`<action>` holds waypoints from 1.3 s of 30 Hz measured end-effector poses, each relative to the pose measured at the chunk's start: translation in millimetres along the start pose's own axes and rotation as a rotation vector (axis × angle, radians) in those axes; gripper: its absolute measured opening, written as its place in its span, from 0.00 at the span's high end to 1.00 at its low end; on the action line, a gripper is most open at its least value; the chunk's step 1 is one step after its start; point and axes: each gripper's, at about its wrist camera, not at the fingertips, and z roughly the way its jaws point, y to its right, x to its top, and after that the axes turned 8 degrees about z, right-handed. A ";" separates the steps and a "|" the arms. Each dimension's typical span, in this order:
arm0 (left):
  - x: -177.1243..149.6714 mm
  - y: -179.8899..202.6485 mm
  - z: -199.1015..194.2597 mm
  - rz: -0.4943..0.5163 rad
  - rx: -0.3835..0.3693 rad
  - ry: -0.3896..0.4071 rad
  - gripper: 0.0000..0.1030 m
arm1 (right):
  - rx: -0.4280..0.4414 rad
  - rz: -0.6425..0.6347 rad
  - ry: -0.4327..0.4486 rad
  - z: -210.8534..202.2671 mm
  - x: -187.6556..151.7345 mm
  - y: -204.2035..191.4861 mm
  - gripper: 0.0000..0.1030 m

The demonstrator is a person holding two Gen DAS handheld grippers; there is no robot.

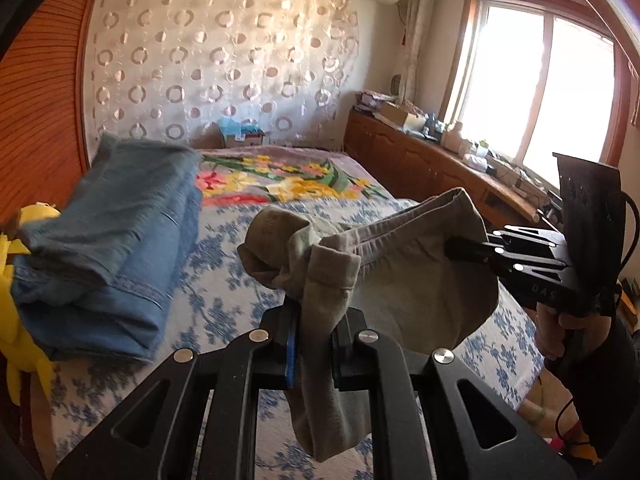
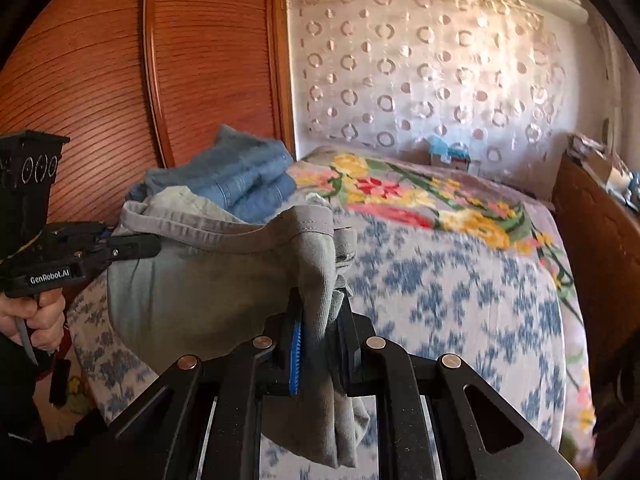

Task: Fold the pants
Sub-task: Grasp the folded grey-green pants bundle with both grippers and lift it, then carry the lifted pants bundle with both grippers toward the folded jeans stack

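A pair of grey-khaki pants (image 1: 420, 280) hangs in the air above the bed, stretched between my two grippers. My left gripper (image 1: 314, 312) is shut on one bunched end of the pants, with cloth hanging down between its fingers. My right gripper (image 2: 320, 320) is shut on the other end of the pants (image 2: 208, 280). In the left wrist view the right gripper (image 1: 472, 250) pinches the waistband at the right. In the right wrist view the left gripper (image 2: 136, 248) pinches the hem at the left.
The bed (image 1: 224, 240) has a blue-flowered sheet and a bright floral blanket (image 1: 280, 176) at its far end. A stack of folded blue jeans (image 1: 120, 232) lies at the bed's left, by a yellow toy (image 1: 16, 312). A wooden wardrobe (image 2: 120, 80) stands left; a cluttered cabinet (image 1: 440, 160) under the window stands right.
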 end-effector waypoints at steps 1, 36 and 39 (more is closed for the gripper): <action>3.6 -5.1 -2.4 -0.003 0.008 0.010 0.87 | 0.008 -0.009 0.009 1.8 6.9 -1.3 0.86; 38.7 -149.3 -16.8 -0.152 0.294 0.127 0.87 | 0.138 -0.353 0.083 203.0 147.7 -24.6 0.86; 27.2 -164.8 -10.6 -0.189 0.300 0.103 0.87 | 0.130 -0.349 0.051 228.0 156.5 -33.5 0.86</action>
